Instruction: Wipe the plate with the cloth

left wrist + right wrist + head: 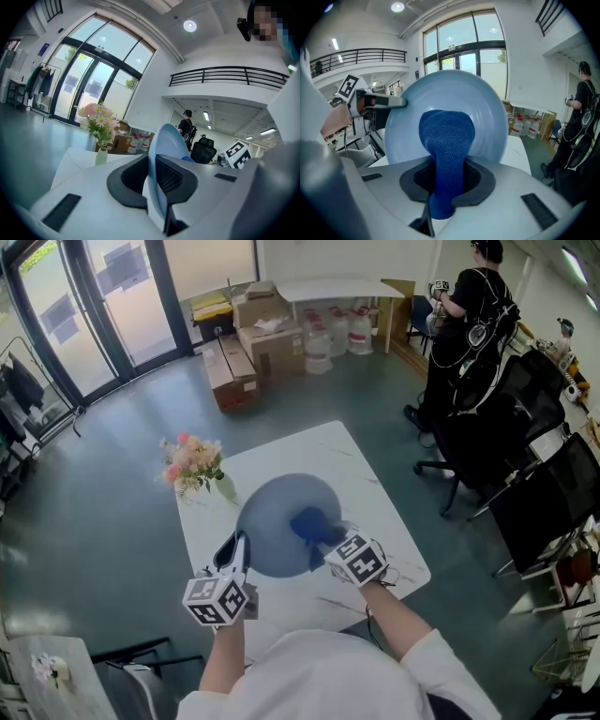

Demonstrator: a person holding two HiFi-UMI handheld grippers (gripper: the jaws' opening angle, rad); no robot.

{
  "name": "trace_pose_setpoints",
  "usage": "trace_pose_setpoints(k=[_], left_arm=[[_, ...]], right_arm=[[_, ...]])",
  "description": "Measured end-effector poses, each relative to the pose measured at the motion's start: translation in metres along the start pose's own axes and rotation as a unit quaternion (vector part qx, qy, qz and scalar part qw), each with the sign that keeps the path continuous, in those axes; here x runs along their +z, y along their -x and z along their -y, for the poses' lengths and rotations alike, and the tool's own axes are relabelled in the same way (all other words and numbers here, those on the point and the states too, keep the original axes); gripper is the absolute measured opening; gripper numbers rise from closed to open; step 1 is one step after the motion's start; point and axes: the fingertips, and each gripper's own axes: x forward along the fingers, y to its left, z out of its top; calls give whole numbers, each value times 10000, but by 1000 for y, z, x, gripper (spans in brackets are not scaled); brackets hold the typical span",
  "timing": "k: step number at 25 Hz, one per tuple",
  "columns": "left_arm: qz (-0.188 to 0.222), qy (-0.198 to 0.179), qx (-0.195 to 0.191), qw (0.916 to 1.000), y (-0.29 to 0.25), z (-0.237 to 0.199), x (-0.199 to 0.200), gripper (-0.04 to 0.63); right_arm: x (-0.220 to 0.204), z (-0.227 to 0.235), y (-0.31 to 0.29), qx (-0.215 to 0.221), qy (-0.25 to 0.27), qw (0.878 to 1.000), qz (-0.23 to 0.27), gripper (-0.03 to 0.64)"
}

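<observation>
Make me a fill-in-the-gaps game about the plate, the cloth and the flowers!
1. The right gripper is shut on a cloth that is dark ____.
2. The cloth presses on the plate, which the ____ gripper holds by its rim.
3. The flowers stand in a vase on a ____ table.
Missing words: blue; left; white.

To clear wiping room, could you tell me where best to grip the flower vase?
Probably the vase by its pale body, jaws level from the near side, below the blooms: it stands upright and they spread wide above its mouth.
</observation>
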Motion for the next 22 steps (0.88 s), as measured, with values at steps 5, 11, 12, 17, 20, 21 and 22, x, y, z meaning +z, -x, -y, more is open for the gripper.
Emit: trace_pose_setpoints(k=[5,11,12,17,20,21,22], left_arm=[[-167,-60,-94,9998,-2,9,-13,44],[-311,-106,-144,9994,-7,15,-24,44],[-318,-102,-136,9994,-8,15,-25,44],[-271,-74,-43,9996,-10,7,-20,44],[-175,-17,30,9998,-8,0,-14,44],[-141,-3,53,9999,-7,-2,-12,44],[-111,12,74,9999,-7,-5,-9,44]], right_arm=[[29,29,11,-346,-45,9990,288,84],[63,-12,-2,131,369,9980,498,84],[64,-24,-6,276,461,9974,476,84],[46,-70,-22,930,650,9933,214,84],[26,-78,-25,1126,628,9916,-94,84],[18,-78,-26,1154,604,9913,-202,84],[11,-76,-27,1164,569,9911,-305,84]])
